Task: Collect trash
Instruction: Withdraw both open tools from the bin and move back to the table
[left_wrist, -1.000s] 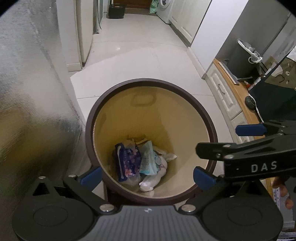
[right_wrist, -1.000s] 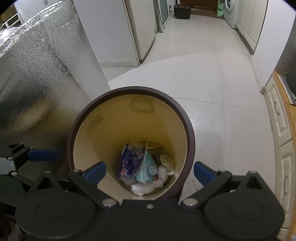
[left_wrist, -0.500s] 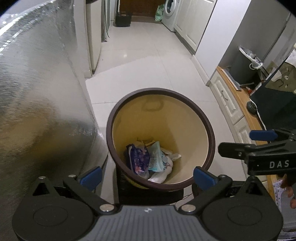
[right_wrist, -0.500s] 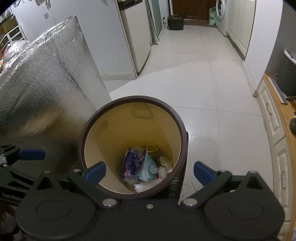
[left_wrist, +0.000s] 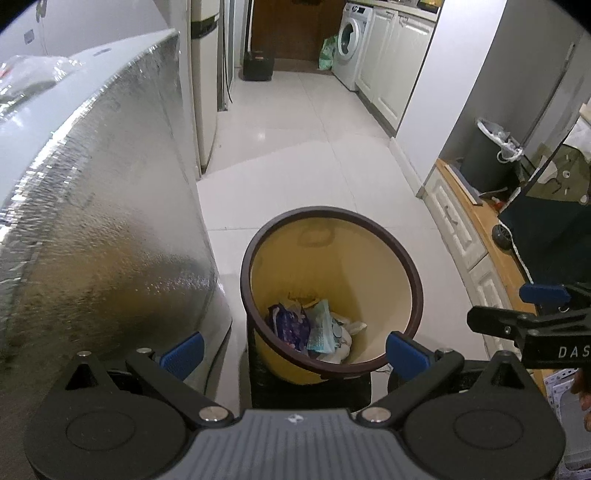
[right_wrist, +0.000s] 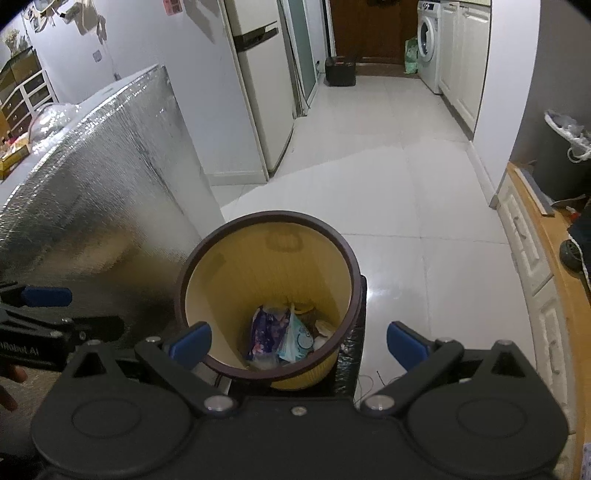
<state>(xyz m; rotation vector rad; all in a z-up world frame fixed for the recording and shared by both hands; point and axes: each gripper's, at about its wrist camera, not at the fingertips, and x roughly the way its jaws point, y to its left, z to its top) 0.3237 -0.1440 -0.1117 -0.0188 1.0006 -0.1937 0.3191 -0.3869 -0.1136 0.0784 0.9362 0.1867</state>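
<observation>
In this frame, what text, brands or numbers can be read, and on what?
"DAS": white letters on the right claw body, cut off at the edge of the left wrist view.
"nRobot AI": faint, blurred print on the left claw body, first letters cut off.
Wrappers in the bin: printed, too small to read.
Papers on the wall: unreadable.

Upright yellow bin holds crumpled wrappers, possibly plastic, at its bottom.

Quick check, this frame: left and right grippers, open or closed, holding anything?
Left gripper: open, holding nothing, above the trash bin.
Right gripper: open, holding nothing.
</observation>
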